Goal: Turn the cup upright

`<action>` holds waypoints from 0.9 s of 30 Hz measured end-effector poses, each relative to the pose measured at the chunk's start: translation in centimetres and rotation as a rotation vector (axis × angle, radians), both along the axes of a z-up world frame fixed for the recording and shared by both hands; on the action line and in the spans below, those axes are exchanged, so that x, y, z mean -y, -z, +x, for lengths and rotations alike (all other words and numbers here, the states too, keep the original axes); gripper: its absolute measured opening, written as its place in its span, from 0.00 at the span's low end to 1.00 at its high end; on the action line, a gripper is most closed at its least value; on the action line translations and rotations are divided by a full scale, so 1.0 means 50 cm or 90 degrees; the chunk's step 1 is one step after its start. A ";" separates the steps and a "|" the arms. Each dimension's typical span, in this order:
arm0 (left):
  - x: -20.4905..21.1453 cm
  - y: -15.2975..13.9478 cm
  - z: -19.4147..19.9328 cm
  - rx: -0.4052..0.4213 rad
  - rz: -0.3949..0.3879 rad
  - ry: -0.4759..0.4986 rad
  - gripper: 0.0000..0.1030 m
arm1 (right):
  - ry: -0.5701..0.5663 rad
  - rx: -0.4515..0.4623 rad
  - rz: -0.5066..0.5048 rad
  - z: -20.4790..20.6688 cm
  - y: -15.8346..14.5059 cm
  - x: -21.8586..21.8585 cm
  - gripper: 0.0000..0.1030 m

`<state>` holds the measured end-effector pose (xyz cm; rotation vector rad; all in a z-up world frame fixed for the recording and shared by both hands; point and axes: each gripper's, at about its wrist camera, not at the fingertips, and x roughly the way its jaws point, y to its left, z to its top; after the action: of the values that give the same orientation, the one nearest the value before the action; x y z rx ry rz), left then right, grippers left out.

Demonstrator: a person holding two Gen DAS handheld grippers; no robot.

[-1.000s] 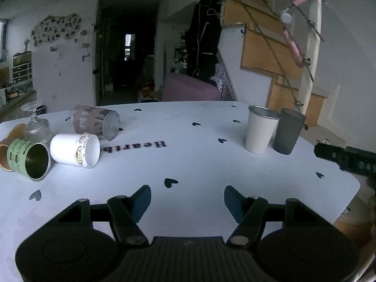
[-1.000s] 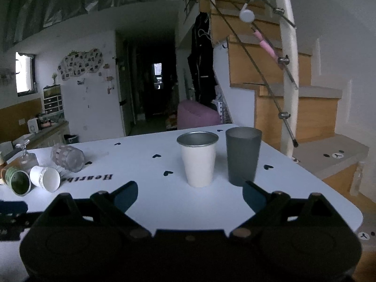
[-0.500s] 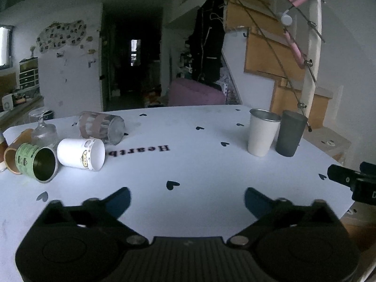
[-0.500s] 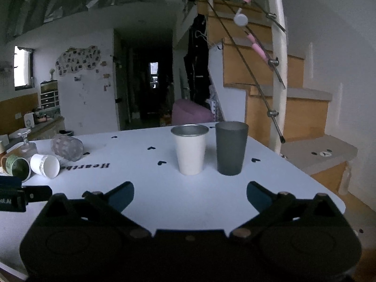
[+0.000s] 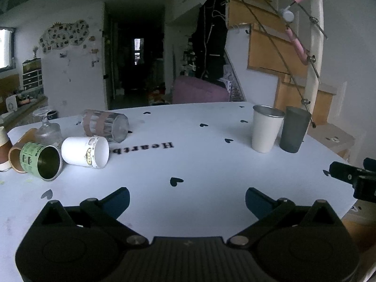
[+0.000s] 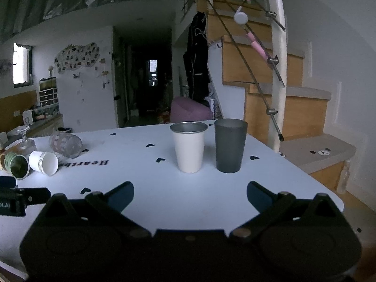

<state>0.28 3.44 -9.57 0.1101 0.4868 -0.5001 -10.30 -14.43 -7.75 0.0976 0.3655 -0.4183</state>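
Several cups lie on their sides at the table's left: a white mug point(image 5: 84, 151) point(image 6: 44, 162), a green metal mug point(image 5: 41, 159) point(image 6: 16, 168), a clear glass with pink bands point(image 5: 105, 125) point(image 6: 65, 142) and a brown paper cup point(image 5: 16, 148). A white metal cup point(image 5: 266, 129) point(image 6: 189, 146) and a dark grey cup point(image 5: 295, 129) point(image 6: 230, 144) stand upright at the right. My left gripper point(image 5: 186, 199) is open and empty above the table's near part. My right gripper point(image 6: 190, 192) is open and empty, in front of the two upright cups.
The white table point(image 5: 199, 164) has black hearts and the word "Hearth". A stemmed glass point(image 5: 47, 127) stands upside down at the far left. The table's right edge point(image 6: 305, 174) drops off toward wooden stairs point(image 6: 293, 108). The right gripper's body shows in the left wrist view point(image 5: 352, 178).
My left gripper's fingers have opened wide from a narrower gap. Both grippers have drifted slightly back from the table. The cups have not moved.
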 end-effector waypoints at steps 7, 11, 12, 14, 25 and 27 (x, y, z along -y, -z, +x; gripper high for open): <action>0.002 0.000 0.000 0.000 0.002 -0.003 1.00 | 0.000 -0.004 0.000 0.003 0.000 -0.002 1.00; 0.002 0.000 0.001 0.000 0.002 -0.004 1.00 | 0.000 -0.004 0.000 0.005 0.000 -0.002 1.00; 0.002 0.000 0.000 0.000 0.002 -0.004 1.00 | 0.000 -0.003 0.000 0.005 0.000 -0.002 1.00; 0.001 0.001 0.001 0.000 0.002 -0.004 1.00 | -0.001 -0.004 0.000 0.004 0.000 -0.002 1.00; -0.002 0.002 0.003 0.000 0.003 -0.007 1.00 | -0.001 -0.005 0.000 0.008 0.002 -0.002 1.00; -0.005 0.003 0.004 0.000 0.003 -0.007 1.00 | -0.001 -0.006 0.001 0.007 0.003 -0.002 1.00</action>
<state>0.49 3.67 -9.71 0.1119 0.4878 -0.4884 -9.96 -14.31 -7.91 0.0962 0.3747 -0.4171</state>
